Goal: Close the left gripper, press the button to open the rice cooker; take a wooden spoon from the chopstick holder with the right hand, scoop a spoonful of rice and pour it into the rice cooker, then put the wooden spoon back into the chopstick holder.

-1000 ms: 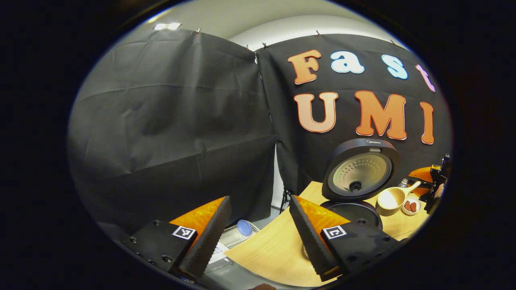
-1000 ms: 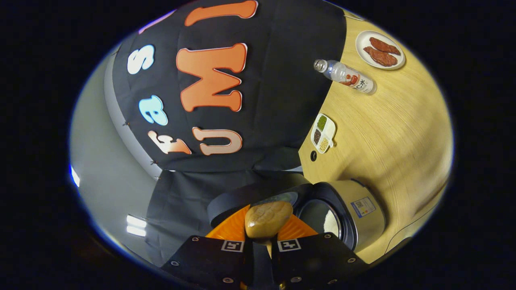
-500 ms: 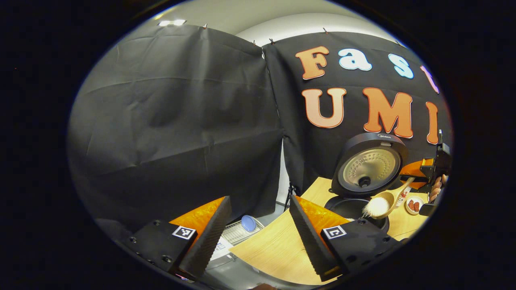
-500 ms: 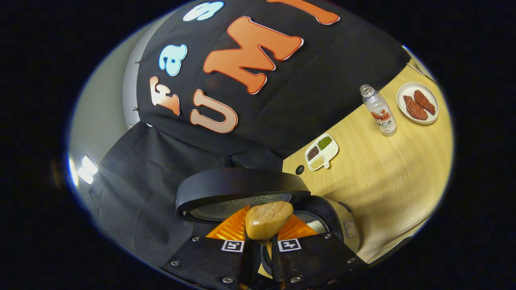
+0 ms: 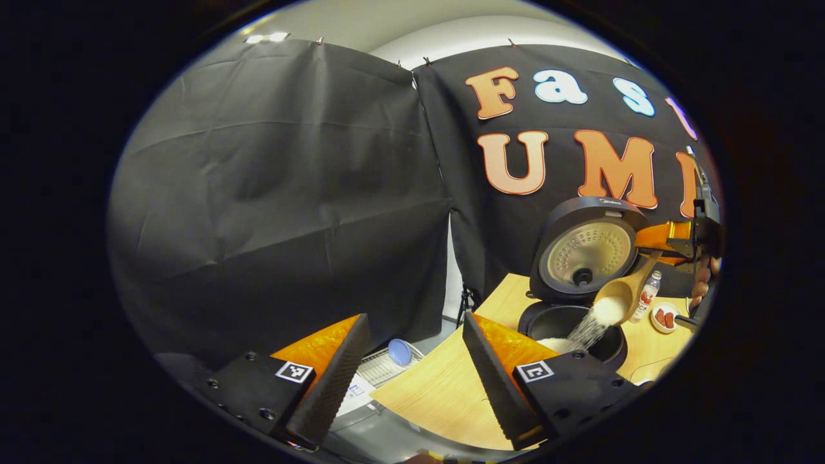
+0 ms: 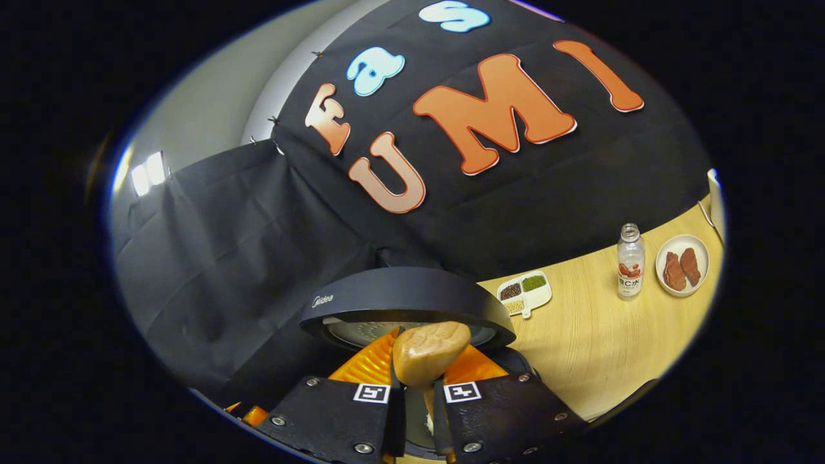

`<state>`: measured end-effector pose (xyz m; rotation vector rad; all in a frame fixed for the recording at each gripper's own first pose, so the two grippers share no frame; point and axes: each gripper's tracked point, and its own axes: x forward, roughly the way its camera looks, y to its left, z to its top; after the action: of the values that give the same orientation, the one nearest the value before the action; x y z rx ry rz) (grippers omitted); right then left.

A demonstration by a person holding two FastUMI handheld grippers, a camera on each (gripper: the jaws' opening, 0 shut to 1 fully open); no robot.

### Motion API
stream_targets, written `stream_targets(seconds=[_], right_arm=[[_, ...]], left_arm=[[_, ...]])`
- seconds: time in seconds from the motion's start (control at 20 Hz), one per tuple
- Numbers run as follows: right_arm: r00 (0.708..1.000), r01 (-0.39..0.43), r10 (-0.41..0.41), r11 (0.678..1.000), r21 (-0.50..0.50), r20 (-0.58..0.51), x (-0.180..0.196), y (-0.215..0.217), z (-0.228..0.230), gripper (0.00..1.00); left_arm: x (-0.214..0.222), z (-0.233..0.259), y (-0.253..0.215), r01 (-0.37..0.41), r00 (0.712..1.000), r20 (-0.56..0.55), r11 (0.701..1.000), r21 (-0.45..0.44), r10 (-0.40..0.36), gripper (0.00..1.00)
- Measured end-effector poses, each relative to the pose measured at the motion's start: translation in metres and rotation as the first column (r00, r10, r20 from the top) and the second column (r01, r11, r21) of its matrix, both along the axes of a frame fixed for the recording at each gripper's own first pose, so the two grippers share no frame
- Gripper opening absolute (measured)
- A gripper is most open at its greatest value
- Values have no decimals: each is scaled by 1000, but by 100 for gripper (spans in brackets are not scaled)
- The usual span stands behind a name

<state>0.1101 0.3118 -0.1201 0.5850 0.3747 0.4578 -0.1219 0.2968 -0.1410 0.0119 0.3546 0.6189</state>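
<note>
Black-cloth booth, wooden counter [image 5: 445, 399]. Pouring rice: right hand-held gripper [image 6: 417, 393] clamping wooden spoon [image 5: 622, 298], handle slanting up-right, bowl tipping over open rice cooker [image 5: 570, 328] pot. Left hand-held gripper [image 5: 412, 374] idling apart, empty, farther off.

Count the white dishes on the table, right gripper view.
2: a white three-compartment dish of beans beside the black rice cooker lid, and a round white plate of meat right of the clear plastic bottle. Others may be hidden.

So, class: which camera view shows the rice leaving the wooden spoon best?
The left gripper view: rice streams from the tilted wooden spoon into the rice cooker. The right gripper view gives just the spoon's end between closed fingers.
</note>
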Motion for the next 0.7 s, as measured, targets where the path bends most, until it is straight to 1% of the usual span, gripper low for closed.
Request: stream_targets(seconds=[0.2,0.35,0.45,0.5,0.7], right_arm=[[996,-16,24,996,-84,88,-5,6,10,16],[986,-52,77,984,-168,146,-13,21,8,16],[980,-77,112,975,-207,164,-20,31,6,16],[977,-85,126,970,-226,174,-22,34,6,16],[945,-90,188,935,-342,266,-25,39,13,16]], left_arm=[[1,-5,2,3,1000,-13,1000,0,-3,99],[2,-7,0,11,1000,-22,1000,-2,-11,99],[1,-7,2,10,1000,-24,1000,-4,-10,100],[1,-7,3,9,1000,-23,1000,-3,-9,99],[0,-10,0,22,999,-24,1000,-10,-22,99]])
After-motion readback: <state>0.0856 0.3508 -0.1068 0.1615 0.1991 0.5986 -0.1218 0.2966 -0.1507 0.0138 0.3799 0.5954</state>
